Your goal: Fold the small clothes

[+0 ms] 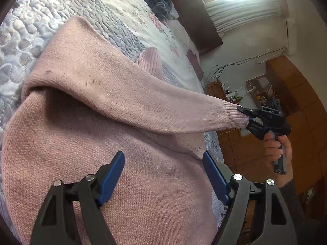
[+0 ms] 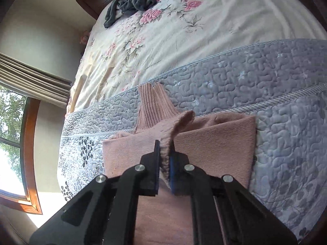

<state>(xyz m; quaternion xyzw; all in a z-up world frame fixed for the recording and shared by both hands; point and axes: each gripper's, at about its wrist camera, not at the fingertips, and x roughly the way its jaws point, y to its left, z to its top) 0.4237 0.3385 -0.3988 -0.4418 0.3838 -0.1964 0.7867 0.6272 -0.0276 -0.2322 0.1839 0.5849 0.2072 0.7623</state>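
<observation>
A pink knit sweater [image 1: 106, 134] lies on the bed, its body flat under my left gripper [image 1: 163, 159]. That gripper hovers open just above the sweater's body, blue pads wide apart with nothing between them. One sleeve [image 1: 143, 102] is stretched across the body toward the bed's edge. My right gripper [image 1: 245, 116] is shut on the sleeve's ribbed cuff [image 1: 233, 118], held by a hand [image 1: 280, 149]. In the right wrist view the cuff [image 2: 166, 153] is pinched between the right gripper's [image 2: 164, 155] pads, with the ribbed turtleneck collar [image 2: 153, 106] beyond.
The bed carries a grey quilted cover [image 2: 255, 77] and a cream floral sheet [image 2: 173, 26]. A dark grey garment [image 2: 130, 0] lies bunched near the headboard. Beyond the bed edge are a wooden floor [image 1: 306, 122], cables and clutter [image 1: 245, 89], and a window [image 2: 10, 134].
</observation>
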